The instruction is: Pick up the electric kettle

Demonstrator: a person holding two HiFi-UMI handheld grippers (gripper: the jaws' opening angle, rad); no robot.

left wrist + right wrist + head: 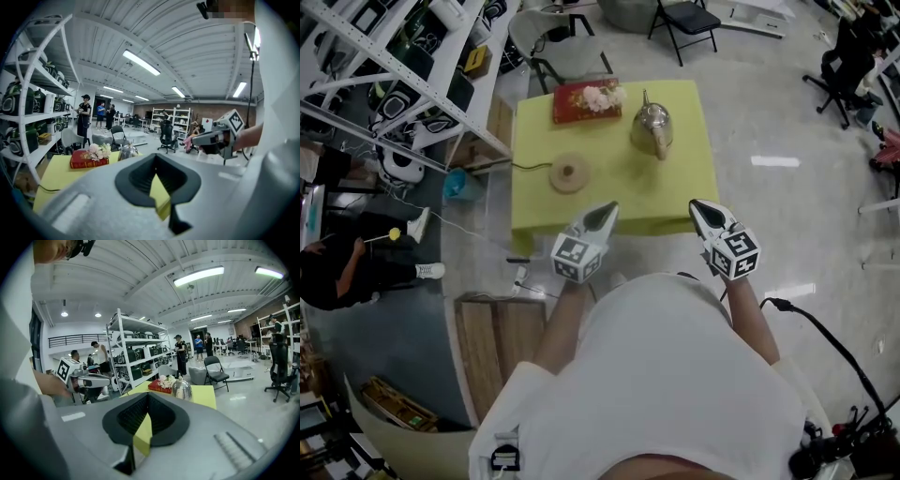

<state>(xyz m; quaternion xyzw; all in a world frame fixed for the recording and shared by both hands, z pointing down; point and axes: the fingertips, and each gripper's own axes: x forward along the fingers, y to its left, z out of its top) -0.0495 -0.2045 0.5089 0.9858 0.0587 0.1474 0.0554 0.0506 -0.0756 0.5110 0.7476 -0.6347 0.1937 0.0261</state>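
Note:
A silver electric kettle [652, 128] stands upright on the far right part of a yellow table [675, 192], its spout toward me; it also shows in the left gripper view [127, 151] and the right gripper view [181, 389]. Its round tan base [569, 173], with a cord, lies apart at the table's left. My left gripper [607, 214] hovers over the table's near edge, shut and empty. My right gripper [701, 208] hangs at the near right corner, also shut with nothing in it. Both are well short of the kettle.
A red box topped with flowers [586, 99] sits at the table's far edge, left of the kettle. Metal shelving [403, 75] with gear lines the left side. A folding chair [684, 21] stands beyond the table. A seated person [337, 267] is at far left.

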